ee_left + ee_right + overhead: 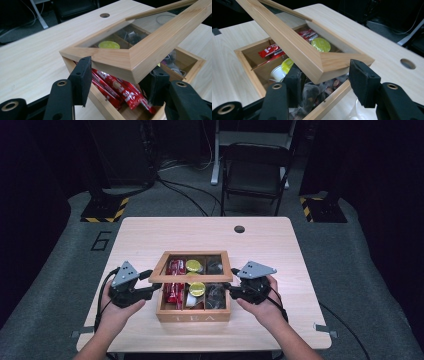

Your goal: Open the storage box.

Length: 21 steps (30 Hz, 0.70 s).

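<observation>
high: above, looking down | gripper views: close, opposite sides | shared: wooden box

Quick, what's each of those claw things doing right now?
Left gripper: shut on the lid's left front corner, lid lifted off the tea box.
Right gripper: shut on the lid's right front corner.

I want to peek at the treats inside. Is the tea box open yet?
Partly. The lid is already lifted off the front of the tea box and tilts up. The left hand-held gripper and right hand-held gripper each hold a front corner. Left to do: swing it fully open. Red packets already show.
</observation>
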Tool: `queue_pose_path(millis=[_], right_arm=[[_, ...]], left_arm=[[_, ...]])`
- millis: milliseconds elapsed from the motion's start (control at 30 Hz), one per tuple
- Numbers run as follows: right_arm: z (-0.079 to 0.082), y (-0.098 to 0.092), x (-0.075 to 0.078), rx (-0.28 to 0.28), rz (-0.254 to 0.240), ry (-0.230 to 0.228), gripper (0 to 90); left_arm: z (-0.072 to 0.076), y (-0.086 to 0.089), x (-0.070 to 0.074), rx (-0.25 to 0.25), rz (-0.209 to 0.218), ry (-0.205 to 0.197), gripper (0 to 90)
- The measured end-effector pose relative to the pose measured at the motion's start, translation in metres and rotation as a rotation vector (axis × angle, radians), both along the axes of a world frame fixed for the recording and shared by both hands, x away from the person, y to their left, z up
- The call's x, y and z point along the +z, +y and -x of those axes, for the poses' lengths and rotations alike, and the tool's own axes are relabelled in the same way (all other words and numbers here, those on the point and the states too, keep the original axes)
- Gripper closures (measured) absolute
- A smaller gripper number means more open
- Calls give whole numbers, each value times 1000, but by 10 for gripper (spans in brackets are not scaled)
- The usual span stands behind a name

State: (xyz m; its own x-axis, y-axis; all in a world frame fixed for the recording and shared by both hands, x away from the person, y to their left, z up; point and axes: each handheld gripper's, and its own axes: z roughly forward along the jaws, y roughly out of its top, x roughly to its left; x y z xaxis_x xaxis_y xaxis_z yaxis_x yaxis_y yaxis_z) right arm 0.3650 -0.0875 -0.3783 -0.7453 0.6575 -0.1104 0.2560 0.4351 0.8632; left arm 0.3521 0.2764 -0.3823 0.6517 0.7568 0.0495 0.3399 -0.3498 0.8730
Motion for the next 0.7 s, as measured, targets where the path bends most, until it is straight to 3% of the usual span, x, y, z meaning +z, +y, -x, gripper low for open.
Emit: queue_pose_path(millis=[200, 433, 700], right_arm=[[-8, 0, 10, -1, -9, -17, 513], [-21, -3, 21, -13, -65, 0, 534], [-31, -3, 28, -15, -72, -7, 548]], left_arm=[[-9, 1, 10, 0, 19, -11, 482], [-22, 1, 21, 1, 22, -50, 485], [-40, 1, 12, 38, 66, -33, 490]])
